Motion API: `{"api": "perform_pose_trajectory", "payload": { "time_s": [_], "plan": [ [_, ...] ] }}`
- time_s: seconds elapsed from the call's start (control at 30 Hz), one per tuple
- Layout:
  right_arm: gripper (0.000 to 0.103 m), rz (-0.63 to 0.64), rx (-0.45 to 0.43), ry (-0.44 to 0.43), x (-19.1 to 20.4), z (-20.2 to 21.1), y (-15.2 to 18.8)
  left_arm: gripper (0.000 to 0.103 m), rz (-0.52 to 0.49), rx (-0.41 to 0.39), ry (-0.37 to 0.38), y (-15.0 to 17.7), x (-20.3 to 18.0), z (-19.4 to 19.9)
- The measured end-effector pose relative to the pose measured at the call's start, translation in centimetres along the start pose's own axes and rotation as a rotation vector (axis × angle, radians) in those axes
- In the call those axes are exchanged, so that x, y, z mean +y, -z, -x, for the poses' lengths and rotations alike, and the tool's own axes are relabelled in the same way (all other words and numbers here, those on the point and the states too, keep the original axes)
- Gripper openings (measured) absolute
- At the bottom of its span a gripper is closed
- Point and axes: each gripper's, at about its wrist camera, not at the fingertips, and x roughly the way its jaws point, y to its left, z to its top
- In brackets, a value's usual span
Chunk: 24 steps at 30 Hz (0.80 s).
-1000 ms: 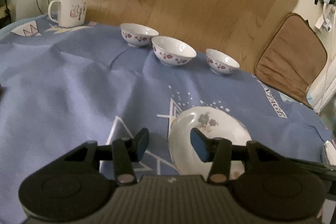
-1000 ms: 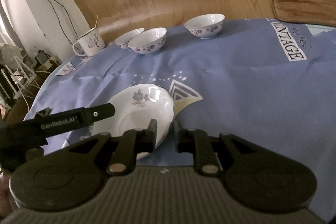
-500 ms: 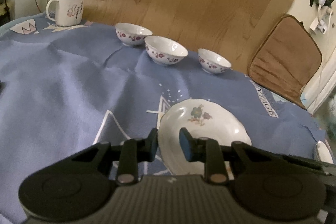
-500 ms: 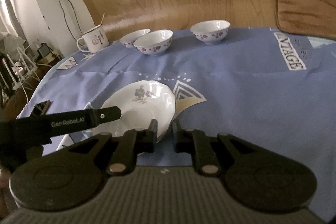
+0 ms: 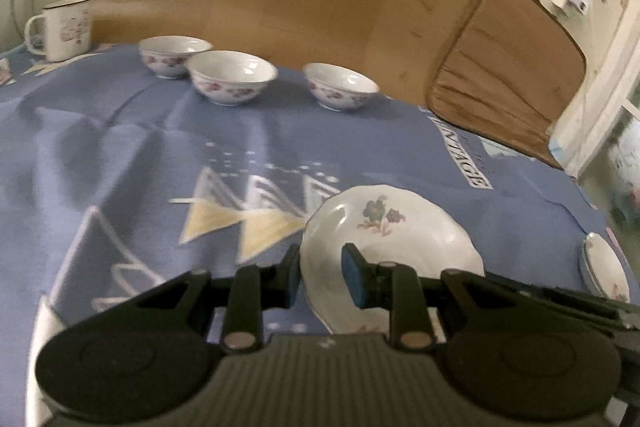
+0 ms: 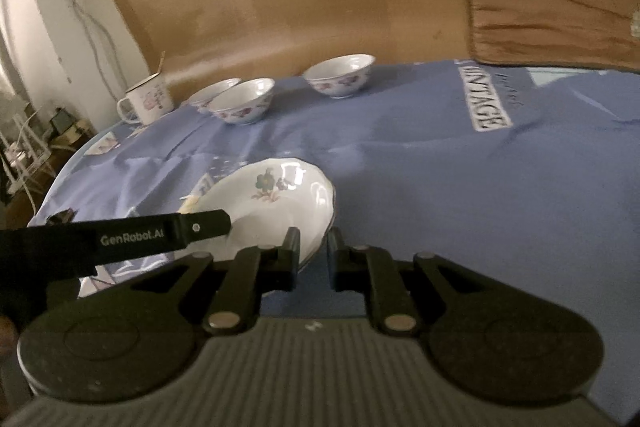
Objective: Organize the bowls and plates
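Spotter: Plate [image 5: 400,227] has shifted. A moment ago it sat over the triangle print on the cloth [image 5: 120,147], and now those triangles lie off to its left. Your left gripper [image 5: 322,277] has just been closing with the plate's near-left rim between its fingers, and it now pinches that rim.

Checker: Your right gripper [image 6: 314,255] matches it. Its fingers are clamped on the near-right rim, and their width has barely changed. So you have a two-handed hold, one gripper on each side.

Spotter: To me that means the grasp is done and the carry has begun. You are drifting toward the second plate [image 5: 606,267] at the cloth's right edge, so stacking there looks like the likely aim.

Checker: I can't tell whether your plate rides clear of the cloth or drags on it. It does look tipped.

Spotter: Now the contents. Your plate holds nothing, only a painted flower. The three bowls [image 5: 232,77] stand upright along the far side, empty as far as their insides show.

Checker: The mug [image 5: 60,27] stands at far left beyond them, and you can't see into it from here. The bowls are yet to be sorted.
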Motion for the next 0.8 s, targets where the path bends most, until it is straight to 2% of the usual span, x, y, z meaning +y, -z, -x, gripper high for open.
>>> {"api": "perform_pose_trajectory", "payload": {
  "time_s": [0.3,0.5,0.8],
  "plan": [
    [0.017,-0.068,-0.042,0.056,-3.4,2.3,0.6,0.022,-0.078,0.025,0.035,-0.2,-4.6,-1.5],
    [0.017,-0.096,-0.102,0.107,-5.7,4.4,1.0,0.022,-0.149,0.034,0.067,-0.5,-8.5,-2.5],
    [0.017,-0.192,-0.121,0.150,-9.2,5.7,1.5,0.024,-0.204,0.073,0.090,-0.2,-12.3,-4.0]
  ]
}}
